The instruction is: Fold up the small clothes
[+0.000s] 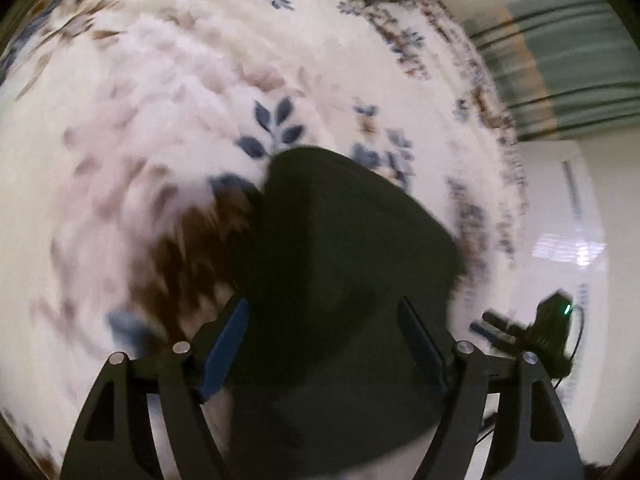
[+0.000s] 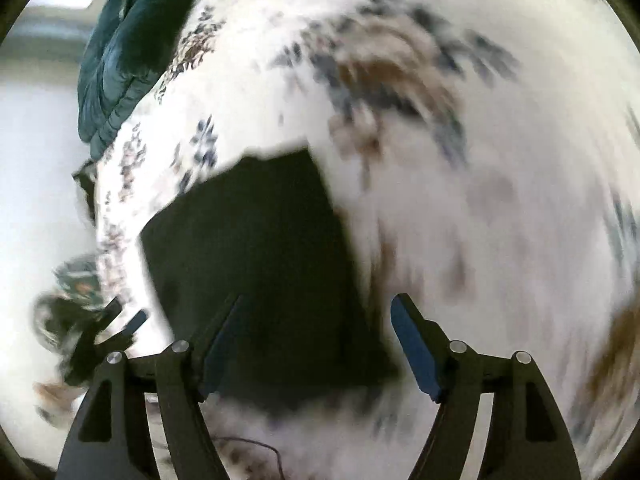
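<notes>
Dark garment (image 1: 340, 260) lay folded on the floral bedspread (image 1: 160, 100), under both grippers. Left gripper (image 1: 324, 344) and right gripper (image 2: 316, 344) stood released, gripping nothing (frames blurred). Risk: a pad snagging cloth could undo the fold.

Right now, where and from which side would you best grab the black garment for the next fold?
Probably its far corner, pinched from above: the black garment lies flat on the floral bedspread, so only an edge offers a lip. The right gripper, jaws open, already points down over it. Blur hides finer detail.
</notes>
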### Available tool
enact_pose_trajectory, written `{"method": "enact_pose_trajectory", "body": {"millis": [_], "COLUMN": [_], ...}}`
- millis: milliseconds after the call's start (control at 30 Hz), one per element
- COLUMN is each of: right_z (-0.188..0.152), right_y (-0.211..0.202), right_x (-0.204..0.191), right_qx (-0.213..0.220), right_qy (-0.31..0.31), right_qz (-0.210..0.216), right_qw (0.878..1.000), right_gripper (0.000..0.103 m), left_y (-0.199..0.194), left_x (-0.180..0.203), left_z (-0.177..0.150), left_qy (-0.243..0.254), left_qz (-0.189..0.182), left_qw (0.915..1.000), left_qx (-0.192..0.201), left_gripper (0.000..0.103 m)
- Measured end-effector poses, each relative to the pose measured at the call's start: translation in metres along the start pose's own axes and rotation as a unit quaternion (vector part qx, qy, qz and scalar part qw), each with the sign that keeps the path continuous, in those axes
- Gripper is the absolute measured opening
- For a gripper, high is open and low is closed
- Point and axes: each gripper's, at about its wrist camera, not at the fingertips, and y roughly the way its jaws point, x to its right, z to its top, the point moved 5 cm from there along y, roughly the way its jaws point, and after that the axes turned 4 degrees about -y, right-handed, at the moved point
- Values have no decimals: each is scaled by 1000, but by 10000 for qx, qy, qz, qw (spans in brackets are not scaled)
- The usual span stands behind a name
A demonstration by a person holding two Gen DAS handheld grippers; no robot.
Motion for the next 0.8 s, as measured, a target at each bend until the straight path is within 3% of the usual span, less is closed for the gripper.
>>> {"method": "enact_pose_trajectory", "body": {"millis": [67, 167, 200, 233, 267, 367, 433, 500, 533, 600, 700, 800], "right_z": [33, 58, 64, 68, 70, 82, 92, 98, 98, 97, 81, 36], "right_y": [41, 75, 75, 71, 67, 46, 37, 47, 60, 71, 40, 7], "right_x": [5, 7, 3, -3, -6, -17, -24, -23, -19, -7, 13, 37], "right_qx": [-223, -428, -304, -134, -92, 284, 463, 263, -94, -559, -471, -547], "right_qy": [-205, -62, -149, -312, -292, -220, -333, -369, -311, -121, 182, 551], "right_qz": [32, 543, 664, 681, 590, 501, 215, 55, 35, -39, 81, 168], "right_qw": [9995, 9976, 9972, 9971, 9978, 9981, 9981, 9990, 9995, 9984, 9987, 9968], "right_gripper": [76, 74, 65, 17, 7, 6, 6, 6, 7, 14, 35, 49], "left_y": [10, 22, 23, 24, 25, 27, 27, 25, 23, 14, -14, -38], "left_x": [-5, -5, -3, -2, -1, -2, -4, -7, -8, -10, -15, -28], "left_z": [11, 28, 31, 32, 34, 35, 36, 36, 35, 29, 8, -33], "left_qy": [-27, -48, -37, -35, -53, -86, -187, -251, -280, -322, -207, 85], "left_qz": [-41, -148, -178, -256, -266, -251, -307, -306, -304, -301, -82, 649], "left_qw": [10000, 9998, 9998, 9996, 9996, 9996, 9993, 9992, 9991, 9990, 9995, 9973], "left_qx": [42, 88, 88, 63, 61, 41, 28, 33, 38, 35, 216, 325], "left_gripper": [75, 75, 75, 75, 75, 75, 75, 75, 75, 75, 75, 75]}}
